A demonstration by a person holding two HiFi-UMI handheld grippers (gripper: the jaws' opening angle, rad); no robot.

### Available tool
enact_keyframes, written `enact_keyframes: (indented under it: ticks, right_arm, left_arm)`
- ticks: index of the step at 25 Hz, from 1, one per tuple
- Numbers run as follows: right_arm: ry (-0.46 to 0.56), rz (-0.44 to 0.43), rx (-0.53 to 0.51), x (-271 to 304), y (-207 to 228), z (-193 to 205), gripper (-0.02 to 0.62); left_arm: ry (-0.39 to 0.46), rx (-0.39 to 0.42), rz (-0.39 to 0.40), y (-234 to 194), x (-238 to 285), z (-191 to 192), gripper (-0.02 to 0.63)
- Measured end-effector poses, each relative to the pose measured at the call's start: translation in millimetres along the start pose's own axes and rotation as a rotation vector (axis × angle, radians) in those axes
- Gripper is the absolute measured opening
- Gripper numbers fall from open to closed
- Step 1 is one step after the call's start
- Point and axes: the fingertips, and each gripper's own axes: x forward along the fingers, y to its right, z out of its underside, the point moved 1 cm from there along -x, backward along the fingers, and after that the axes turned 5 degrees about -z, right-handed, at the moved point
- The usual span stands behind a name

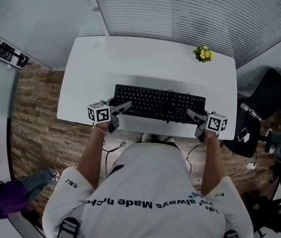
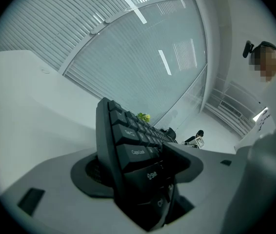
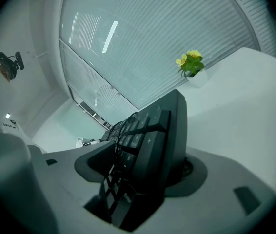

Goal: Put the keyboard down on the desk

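The keyboard (image 1: 160,103) lies with its long axis left to right, parallel to the desk's (image 1: 130,58) front edge and near it. Each short end is clamped between a pair of jaws: the left gripper (image 1: 123,106) is closed on the left end and the right gripper (image 1: 194,115) on the right end, so neither hand is nearer. Whether its underside already rests on the desk or hangs just above cannot be told, so any lowering would have to go straight down and level.

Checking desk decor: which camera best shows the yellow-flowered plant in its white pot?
Right gripper view: the yellow-flowered plant is biggest, unobstructed. Head view shows it tiny; left gripper view, a sliver beyond the black keyboard.
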Motion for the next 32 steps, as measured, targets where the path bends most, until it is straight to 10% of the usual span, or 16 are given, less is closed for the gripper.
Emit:
enact_keyframes:
  ticks: [32]
  right_arm:
    - [-0.013, 0.206, 0.027, 28.3, 66.1, 9.2, 0.417]
  left_arm:
    - [-0.026, 0.054, -0.278, -60.0, 29.1, 24.1, 0.407]
